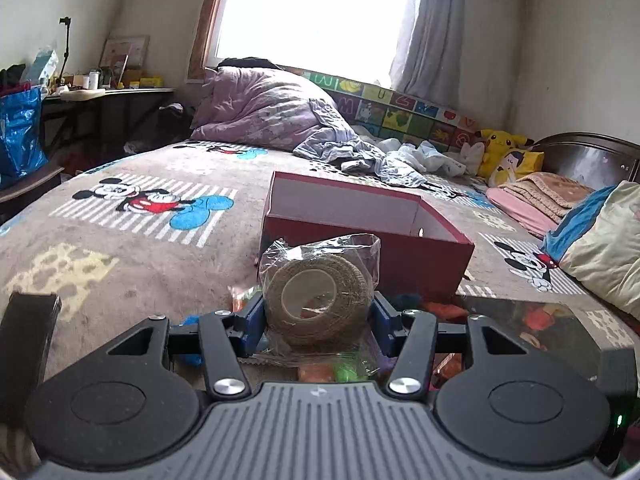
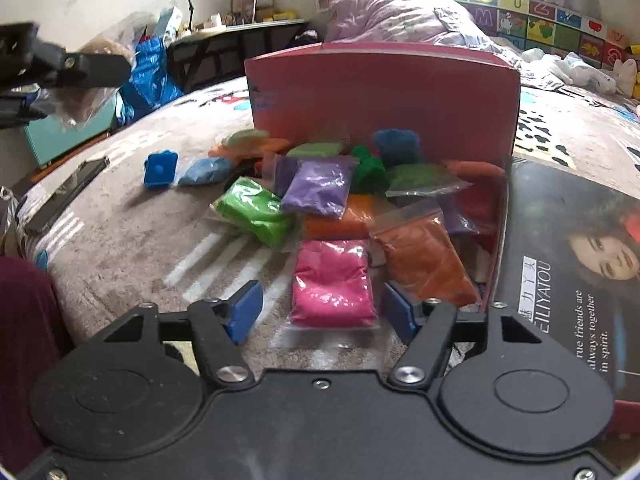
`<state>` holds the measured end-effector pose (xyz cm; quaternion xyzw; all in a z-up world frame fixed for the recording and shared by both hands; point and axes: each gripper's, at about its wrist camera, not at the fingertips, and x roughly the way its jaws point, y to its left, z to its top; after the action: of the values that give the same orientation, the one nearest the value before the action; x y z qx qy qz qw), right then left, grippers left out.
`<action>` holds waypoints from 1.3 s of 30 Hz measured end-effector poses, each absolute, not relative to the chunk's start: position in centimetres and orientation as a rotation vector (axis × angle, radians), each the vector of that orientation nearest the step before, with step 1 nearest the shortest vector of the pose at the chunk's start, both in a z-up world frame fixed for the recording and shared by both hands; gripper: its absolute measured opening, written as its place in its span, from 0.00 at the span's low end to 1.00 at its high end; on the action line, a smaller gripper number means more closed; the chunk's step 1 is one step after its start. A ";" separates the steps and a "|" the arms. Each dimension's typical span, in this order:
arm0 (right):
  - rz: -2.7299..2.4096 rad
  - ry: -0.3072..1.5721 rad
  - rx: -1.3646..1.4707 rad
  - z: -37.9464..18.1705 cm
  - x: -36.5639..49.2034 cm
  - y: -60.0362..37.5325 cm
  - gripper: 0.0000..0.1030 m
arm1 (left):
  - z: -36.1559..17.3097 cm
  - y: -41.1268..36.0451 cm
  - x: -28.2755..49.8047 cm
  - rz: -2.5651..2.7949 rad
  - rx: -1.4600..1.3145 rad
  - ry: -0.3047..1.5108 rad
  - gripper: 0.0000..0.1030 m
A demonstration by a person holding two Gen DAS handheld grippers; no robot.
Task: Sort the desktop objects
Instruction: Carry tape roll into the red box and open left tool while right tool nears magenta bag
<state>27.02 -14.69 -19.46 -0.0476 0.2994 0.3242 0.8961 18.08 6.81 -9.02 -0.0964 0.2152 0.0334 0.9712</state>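
Grey blanket (image 1: 132, 256): covers bed, Mickey prints
Left gripper (image 1: 316, 312): clamps bagged tape roll (image 1: 316, 300)
Right gripper (image 2: 320, 312): fingers apart, astride pink bag (image 2: 332, 280)
Box (image 1: 360, 232): red, open

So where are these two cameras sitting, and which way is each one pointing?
Left wrist: behind the left gripper, looking across the bed at the red box; its jaws hold a bagged tape roll.
Right wrist: behind the right gripper, angled down at the pile of colored bags; open jaws flank a pink bag, and a dark red sleeve shows.
Shared: the red box and the bed.
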 end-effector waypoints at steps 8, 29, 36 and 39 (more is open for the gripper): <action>0.701 0.591 -0.114 -19.8 27.1 -14.5 0.73 | -6.3 6.4 22.2 0.053 -0.167 0.458 0.51; 0.742 0.521 -0.142 -20.3 27.0 -15.1 0.73 | -4.0 2.5 36.6 0.057 -0.046 0.543 0.52; 0.731 0.513 -0.177 -20.3 27.1 -15.2 0.59 | -5.8 1.6 40.3 0.074 -0.037 0.599 0.52; 0.729 0.513 -0.175 -20.2 27.3 -15.4 0.55 | -6.9 1.5 41.9 0.071 -0.067 0.635 0.52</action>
<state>27.27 -15.42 -20.21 -0.0844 0.2478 0.3520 0.8986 41.86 1.53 -6.87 -0.0331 0.3121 0.0350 0.9488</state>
